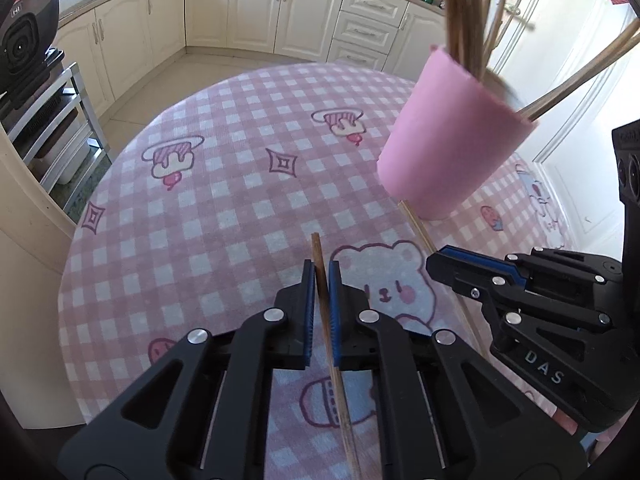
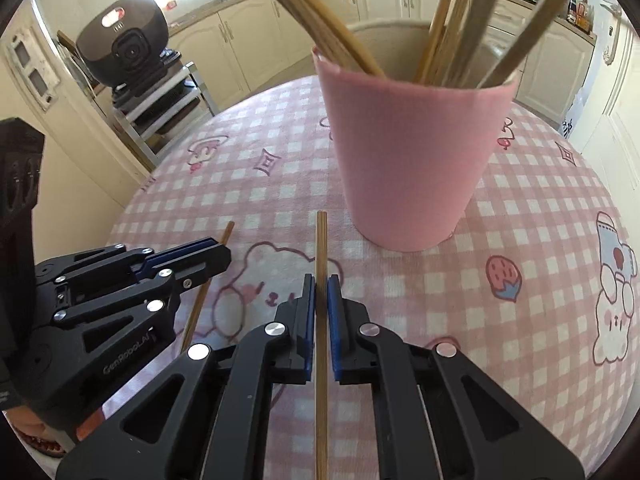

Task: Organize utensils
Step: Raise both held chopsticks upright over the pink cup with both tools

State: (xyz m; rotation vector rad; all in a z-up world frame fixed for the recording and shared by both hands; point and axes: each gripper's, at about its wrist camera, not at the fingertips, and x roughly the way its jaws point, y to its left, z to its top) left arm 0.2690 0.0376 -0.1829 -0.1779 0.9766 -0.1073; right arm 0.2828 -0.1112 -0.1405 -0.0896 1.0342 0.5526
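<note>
A pink cup (image 1: 448, 140) (image 2: 408, 148) stands on the checked tablecloth and holds several wooden chopsticks (image 2: 304, 8). My left gripper (image 1: 321, 276) is shut on one wooden chopstick (image 1: 318, 252), whose tip sticks out ahead of the pads. My right gripper (image 2: 321, 284) is shut on another wooden chopstick (image 2: 321, 240), pointing toward the cup's base. Each gripper shows in the other's view: the right gripper at the right (image 1: 436, 264), the left gripper at the left (image 2: 224, 252). The two grippers sit side by side just in front of the cup.
The round table (image 1: 224, 208) has a pink checked cloth with cartoon prints. A metal rack (image 1: 52, 128) with a dark appliance (image 2: 124, 40) stands to the left. Cream kitchen cabinets (image 1: 280, 12) line the far wall.
</note>
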